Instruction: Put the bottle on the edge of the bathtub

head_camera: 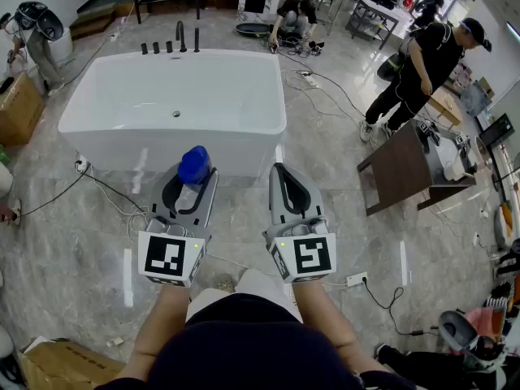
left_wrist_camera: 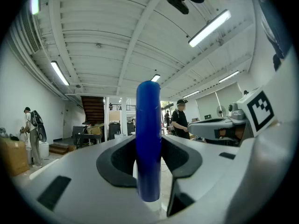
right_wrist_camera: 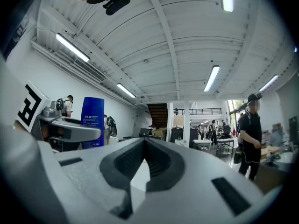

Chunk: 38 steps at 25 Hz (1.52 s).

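A blue bottle [head_camera: 195,166] stands upright between the jaws of my left gripper [head_camera: 190,184], which is shut on it just in front of the white bathtub [head_camera: 166,137]. In the left gripper view the bottle [left_wrist_camera: 148,139] fills the gap between the dark pads, and the left gripper [left_wrist_camera: 149,164] points level. My right gripper [head_camera: 283,174] is held level beside it, shut with nothing in it. The right gripper view shows its own jaws [right_wrist_camera: 145,149] closed together, with the bottle [right_wrist_camera: 92,122] off to the left.
The tub's faucet [head_camera: 180,35] stands at its far side. A cardboard box [head_camera: 16,108] sits to the left and a dark low table [head_camera: 405,171] to the right. Cables [head_camera: 97,187] run over the marble floor. A standing person [head_camera: 422,63] and a crouching person [head_camera: 294,19] are behind.
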Each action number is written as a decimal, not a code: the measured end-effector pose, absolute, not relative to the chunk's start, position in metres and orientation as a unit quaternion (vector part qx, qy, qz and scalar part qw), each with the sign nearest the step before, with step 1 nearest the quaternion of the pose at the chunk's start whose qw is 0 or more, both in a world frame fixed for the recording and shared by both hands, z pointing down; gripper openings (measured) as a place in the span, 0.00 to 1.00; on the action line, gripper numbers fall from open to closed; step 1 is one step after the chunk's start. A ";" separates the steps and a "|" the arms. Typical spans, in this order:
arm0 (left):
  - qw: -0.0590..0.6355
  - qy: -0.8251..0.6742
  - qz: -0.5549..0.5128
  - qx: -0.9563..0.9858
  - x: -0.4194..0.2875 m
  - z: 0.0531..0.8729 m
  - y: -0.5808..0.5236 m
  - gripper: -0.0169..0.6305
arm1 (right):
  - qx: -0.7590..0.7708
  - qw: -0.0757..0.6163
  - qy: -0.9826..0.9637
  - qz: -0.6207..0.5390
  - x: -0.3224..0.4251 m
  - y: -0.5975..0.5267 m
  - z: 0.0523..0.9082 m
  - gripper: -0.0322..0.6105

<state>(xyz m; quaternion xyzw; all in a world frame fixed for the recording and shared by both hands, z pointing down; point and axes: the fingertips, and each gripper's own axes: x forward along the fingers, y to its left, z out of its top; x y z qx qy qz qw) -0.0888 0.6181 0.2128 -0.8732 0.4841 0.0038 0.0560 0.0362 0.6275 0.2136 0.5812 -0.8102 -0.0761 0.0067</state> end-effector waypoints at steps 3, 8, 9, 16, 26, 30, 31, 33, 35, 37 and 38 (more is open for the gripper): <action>0.054 0.484 0.003 -0.873 -0.093 0.213 0.615 0.27 | 0.579 0.002 -0.811 -0.077 0.033 0.625 0.209 0.05; 0.052 0.486 0.006 -0.872 -0.096 0.212 0.606 0.27 | 0.581 -0.013 -0.811 -0.066 0.036 0.618 0.207 0.05; 0.052 0.486 0.006 -0.872 -0.096 0.213 0.603 0.27 | 0.583 -0.013 -0.810 -0.065 0.036 0.615 0.208 0.05; 0.049 0.483 0.003 -0.874 -0.091 0.222 0.563 0.27 | 0.588 -0.014 -0.807 -0.058 0.043 0.571 0.219 0.05; 0.056 0.476 0.006 -0.878 -0.047 0.223 0.435 0.27 | 0.589 -0.016 -0.807 -0.049 0.085 0.441 0.229 0.05; 0.051 0.480 0.004 -0.876 -0.029 0.223 0.378 0.27 | 0.582 -0.013 -0.812 -0.043 0.105 0.378 0.230 0.05; 0.051 0.483 0.005 -0.874 -0.024 0.223 0.366 0.27 | 0.579 -0.012 -0.814 -0.042 0.110 0.365 0.230 0.05; 0.052 0.488 0.004 -0.871 -0.018 0.223 0.345 0.27 | 0.574 -0.012 -0.818 -0.042 0.117 0.341 0.231 0.05; 0.052 0.492 0.003 -0.869 -0.014 0.224 0.326 0.27 | 0.570 -0.013 -0.821 -0.043 0.122 0.320 0.231 0.05; 0.055 0.496 0.005 -0.867 -0.012 0.224 0.309 0.27 | 0.564 -0.012 -0.825 -0.044 0.124 0.301 0.232 0.05; 0.057 0.497 0.006 -0.866 -0.011 0.224 0.303 0.27 | 0.561 -0.011 -0.827 -0.043 0.124 0.293 0.233 0.05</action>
